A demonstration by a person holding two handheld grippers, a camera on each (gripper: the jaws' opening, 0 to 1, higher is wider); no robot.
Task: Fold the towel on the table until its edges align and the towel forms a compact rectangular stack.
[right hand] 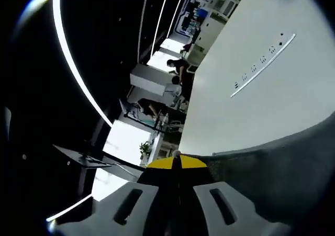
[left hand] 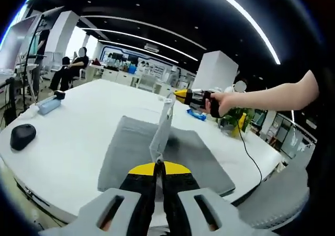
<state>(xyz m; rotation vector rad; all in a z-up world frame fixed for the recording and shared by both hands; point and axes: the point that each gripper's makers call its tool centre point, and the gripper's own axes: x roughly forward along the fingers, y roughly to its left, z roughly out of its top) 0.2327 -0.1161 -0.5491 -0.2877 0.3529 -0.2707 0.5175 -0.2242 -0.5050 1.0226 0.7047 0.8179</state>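
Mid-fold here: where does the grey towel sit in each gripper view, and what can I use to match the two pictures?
Left gripper view: the grey towel lies flat across the centre, one corner lifted up from the left gripper.
Right gripper view: the towel fills the lower right, running to the right gripper.
Shared landmark: the white table under the towel.
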